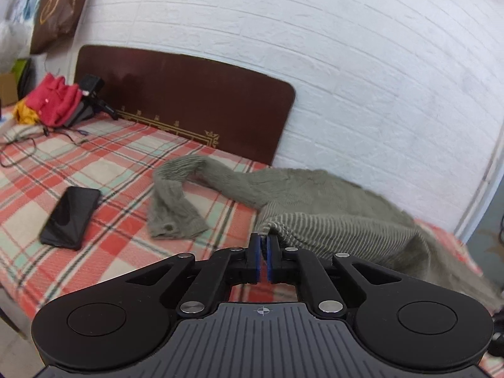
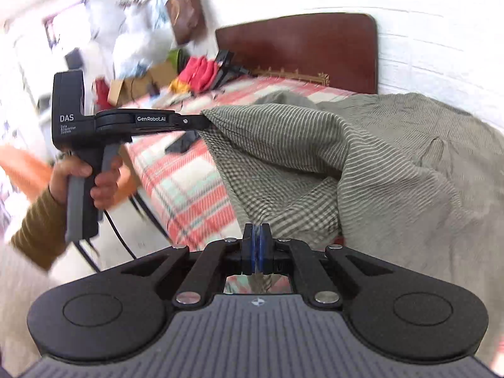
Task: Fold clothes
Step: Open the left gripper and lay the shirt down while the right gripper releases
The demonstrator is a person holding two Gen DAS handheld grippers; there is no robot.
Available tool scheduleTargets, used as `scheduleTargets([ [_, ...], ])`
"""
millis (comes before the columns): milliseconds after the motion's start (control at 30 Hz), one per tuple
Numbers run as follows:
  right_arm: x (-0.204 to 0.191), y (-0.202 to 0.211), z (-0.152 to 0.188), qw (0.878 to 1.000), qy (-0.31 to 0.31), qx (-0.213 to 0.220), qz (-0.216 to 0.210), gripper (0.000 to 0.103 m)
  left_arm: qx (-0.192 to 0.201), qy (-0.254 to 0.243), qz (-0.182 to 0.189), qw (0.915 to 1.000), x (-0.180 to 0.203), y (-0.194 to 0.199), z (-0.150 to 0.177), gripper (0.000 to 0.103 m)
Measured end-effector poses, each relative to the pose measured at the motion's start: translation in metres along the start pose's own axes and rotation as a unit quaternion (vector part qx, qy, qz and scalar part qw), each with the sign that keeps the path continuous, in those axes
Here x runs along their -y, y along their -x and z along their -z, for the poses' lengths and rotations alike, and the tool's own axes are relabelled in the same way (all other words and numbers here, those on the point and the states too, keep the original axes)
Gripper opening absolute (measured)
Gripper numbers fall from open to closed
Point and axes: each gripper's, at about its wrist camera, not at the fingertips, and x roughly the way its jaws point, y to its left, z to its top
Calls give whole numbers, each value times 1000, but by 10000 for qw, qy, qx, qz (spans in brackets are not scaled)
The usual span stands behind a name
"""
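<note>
**Grey-green sweater, lifted at its hem by both grippers**

Left gripper (image 2: 204, 123): held level in the person's left hand (image 2: 94, 182), fist wrapped round the pistol handle, mustard ribbed sleeve (image 2: 37, 230) at the wrist. Jaws pressed together on a corner of the sweater's (image 1: 315, 189) ribbed hem, which rises straight out of the blue pads (image 1: 257, 245).

Right gripper (image 2: 257, 249): pointed toward the headboard (image 2: 299, 50), low over the bed's near edge. Jaws clamped on a fold of the same hem; cloth shows between the pads and hangs below them.

Sweater: hem stretched and raised between the two grippers, body draped back over the plaid bedspread (image 1: 110, 163) toward the white brick wall (image 1: 346, 78). One sleeve lies flat on the bedspread, bent back on itself.

Also on the bed: black phone (image 1: 71, 214), lying just beside the sleeve; red and yellow clothes (image 1: 53, 100) heaped near the headboard; black cable (image 1: 25, 154).
</note>
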Motion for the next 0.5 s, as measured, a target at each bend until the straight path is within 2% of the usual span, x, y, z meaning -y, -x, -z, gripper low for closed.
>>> scheduleTargets([
  [100,-2,-15,10,9995,87,-292,-10,2,-247,-65,-286,9993,-9,-3,14,0],
  [200,1,-42,19,9975,-164,-634,-279,3,-493,-130,-572,9971,-18,-5,29,0],
  [233,3,-49,22,9966,-250,-716,-324,3,-575,-152,-667,9960,-21,-6,33,5],
  [267,5,-50,24,9966,-337,-706,-267,4,-657,-174,-762,9948,-24,-7,38,19],
  [333,12,-44,25,9969,-550,-565,-79,6,-820,-217,-952,9918,-30,-9,48,24],
  [400,23,-39,26,9960,-792,-397,122,26,-797,-297,-948,9919,-29,-6,48,25],
  [467,36,-39,28,9938,-1017,-328,321,44,-660,-448,-836,9933,-23,-3,43,38],
  [500,40,-41,29,9929,-1051,-323,450,45,-561,-674,-774,9931,-14,-3,42,42],
])
